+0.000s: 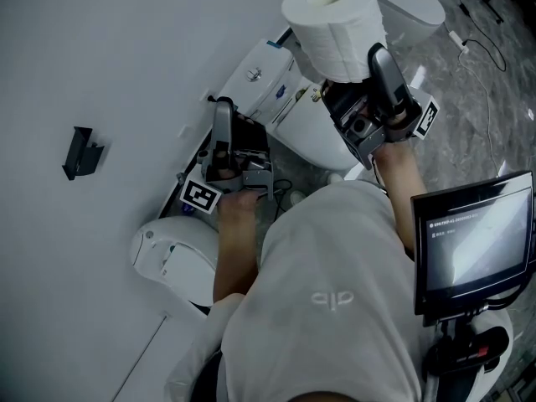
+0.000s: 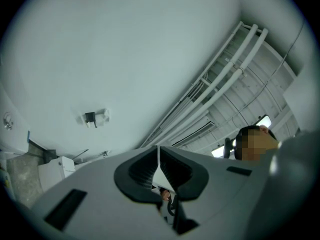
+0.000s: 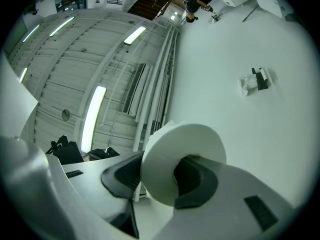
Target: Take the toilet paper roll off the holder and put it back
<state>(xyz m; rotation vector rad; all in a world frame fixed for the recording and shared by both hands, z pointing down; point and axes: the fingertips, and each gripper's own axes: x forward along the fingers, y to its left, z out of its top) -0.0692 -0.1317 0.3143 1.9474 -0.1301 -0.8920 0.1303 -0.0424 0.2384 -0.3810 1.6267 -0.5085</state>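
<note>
My right gripper (image 1: 350,59) is shut on a white toilet paper roll (image 1: 333,22) and holds it up high, its hollow core facing upward. In the right gripper view the roll (image 3: 167,156) fills the space between the dark pads, with one jaw on each side. The black holder (image 1: 81,153) is mounted on the white wall, far left of the roll and bare; it also shows small in the right gripper view (image 3: 258,79) and the left gripper view (image 2: 91,118). My left gripper (image 1: 223,111) is lower, in front of the person's body. It is shut with nothing between its pads (image 2: 150,171).
A white toilet (image 1: 280,99) stands below the roll, and another white fixture (image 1: 172,258) sits at the lower left. A monitor (image 1: 473,241) on a stand is at the right. Cables (image 1: 481,44) lie on the grey floor at the upper right.
</note>
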